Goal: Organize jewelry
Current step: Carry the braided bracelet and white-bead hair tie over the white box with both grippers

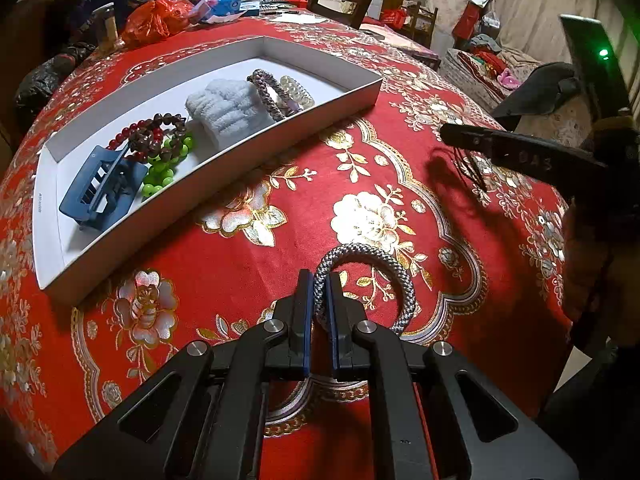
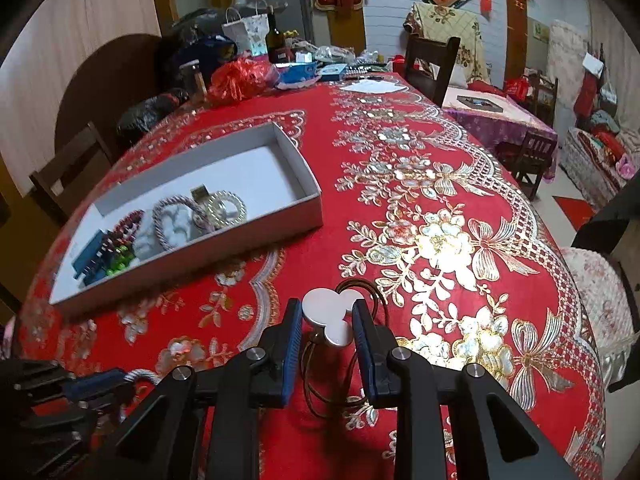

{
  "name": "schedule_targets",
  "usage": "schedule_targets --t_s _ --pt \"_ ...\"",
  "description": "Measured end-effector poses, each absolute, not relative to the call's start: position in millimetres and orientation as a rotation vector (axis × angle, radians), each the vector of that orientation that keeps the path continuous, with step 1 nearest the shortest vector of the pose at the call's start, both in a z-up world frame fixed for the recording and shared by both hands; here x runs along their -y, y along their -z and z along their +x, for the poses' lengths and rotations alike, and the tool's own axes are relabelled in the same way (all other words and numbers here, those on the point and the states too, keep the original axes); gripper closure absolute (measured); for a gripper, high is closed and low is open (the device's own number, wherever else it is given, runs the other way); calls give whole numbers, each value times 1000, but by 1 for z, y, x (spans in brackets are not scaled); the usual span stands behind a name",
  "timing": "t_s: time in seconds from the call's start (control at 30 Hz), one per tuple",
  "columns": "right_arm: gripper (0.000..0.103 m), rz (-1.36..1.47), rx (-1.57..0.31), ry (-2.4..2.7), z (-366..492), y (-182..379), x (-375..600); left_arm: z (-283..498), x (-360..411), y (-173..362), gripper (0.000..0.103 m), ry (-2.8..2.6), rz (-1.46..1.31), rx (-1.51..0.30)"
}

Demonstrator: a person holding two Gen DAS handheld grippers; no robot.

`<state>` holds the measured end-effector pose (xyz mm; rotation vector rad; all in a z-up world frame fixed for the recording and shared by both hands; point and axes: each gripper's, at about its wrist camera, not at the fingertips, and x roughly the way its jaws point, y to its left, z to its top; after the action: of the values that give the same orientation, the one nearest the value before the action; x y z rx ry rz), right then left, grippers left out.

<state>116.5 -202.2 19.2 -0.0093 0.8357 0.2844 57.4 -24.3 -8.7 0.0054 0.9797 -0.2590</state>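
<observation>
The grey braided cord bracelet (image 1: 362, 280) is sitting clamped between the closed jaws of the left gripper (image 1: 320, 312), its loop lying ahead of them on the red floral tabletop (image 1: 280, 220). The white clover-shaped pendant (image 2: 328, 316) on its dark cord is lying between the right gripper's (image 2: 327, 320) jaws, which are standing slightly apart around it; whether the pads are pressing it I cannot tell. Beyond the jaws to the left, the white box (image 1: 340, 98) is holding beads, a blue clip and bracelets.

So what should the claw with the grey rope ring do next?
Probably carry it over to the white cardboard box. The left claw is already shut on the grey braided rope ring, and the box, open-topped, already holds other jewelry, including a similar braided ring.
</observation>
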Motion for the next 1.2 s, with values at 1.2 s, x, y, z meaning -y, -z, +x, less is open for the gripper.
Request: schedule_targets --t_s 1.2 --pt "79 191 -612 -592 113 -100 138 81 -80 -86 98 130 -163 -779"
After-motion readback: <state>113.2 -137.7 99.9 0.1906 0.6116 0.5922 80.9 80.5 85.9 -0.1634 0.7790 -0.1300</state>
